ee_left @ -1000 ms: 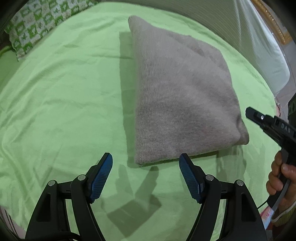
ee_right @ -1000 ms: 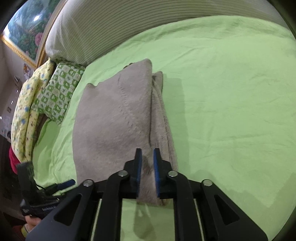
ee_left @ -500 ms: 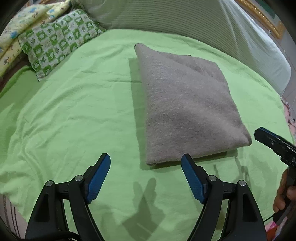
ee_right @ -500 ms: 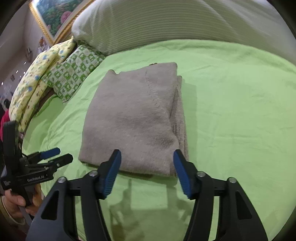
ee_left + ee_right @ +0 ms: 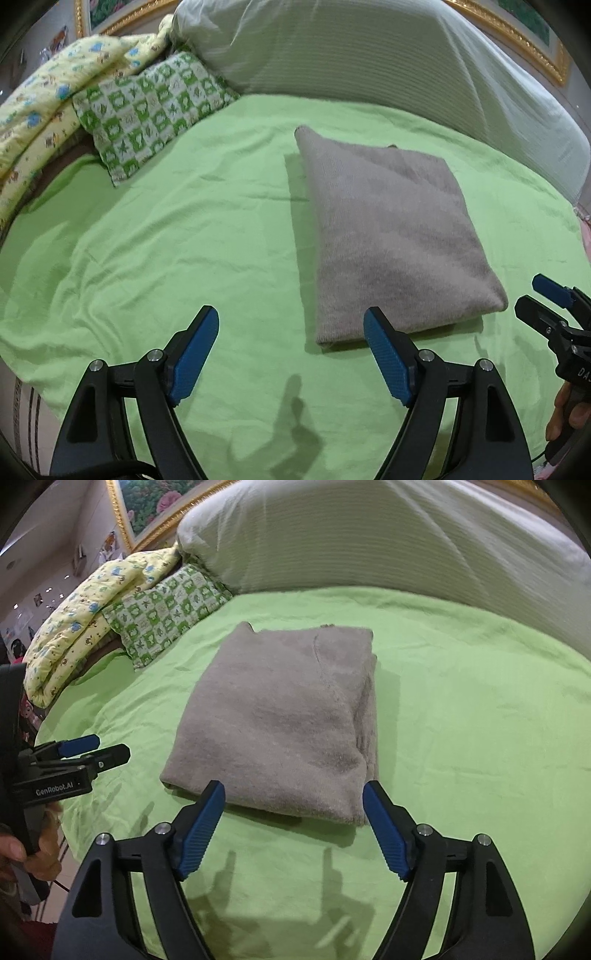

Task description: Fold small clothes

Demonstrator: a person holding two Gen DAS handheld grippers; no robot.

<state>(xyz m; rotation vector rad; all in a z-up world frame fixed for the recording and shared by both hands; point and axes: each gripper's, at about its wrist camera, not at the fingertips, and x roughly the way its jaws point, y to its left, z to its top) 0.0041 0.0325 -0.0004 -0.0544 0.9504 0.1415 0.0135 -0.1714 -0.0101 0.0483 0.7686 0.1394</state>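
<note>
Grey-brown knitted fabric, folded into a thick rectangular bundle, is what I see in the middle of the bed: the small folded sweater (image 5: 391, 236) lies flat on the light green bedsheet (image 5: 166, 258), its folded layers stacked along the edge that shows on the right in the right wrist view. My left gripper (image 5: 291, 354) hangs above the sheet near the bundle's near left corner, its blue-padded fingers (image 5: 194, 356) spread wide with nothing between them; the jaws have just been opening a little further. My right gripper (image 5: 293, 827) sits just short of the sweater's near edge, its blue fingers (image 5: 384, 830) likewise spread wide and clear of the cloth; those jaws have just been opening too, and the pads press on nothing. In each wrist view I catch the other gripper at the frame's edge, with part of the hand (image 5: 33, 849) that holds it wrapped around the black handle. Beyond the sweater, a large white ribbed pillow (image 5: 369, 62) runs along the head of the bed. To its left rests a green-and-white checked cushion (image 5: 147, 107), and beside that a pale yellow printed quilt (image 5: 48, 96) lies bunched up. A gold picture frame (image 5: 125, 520) shows on the wall behind the bedding.
</note>
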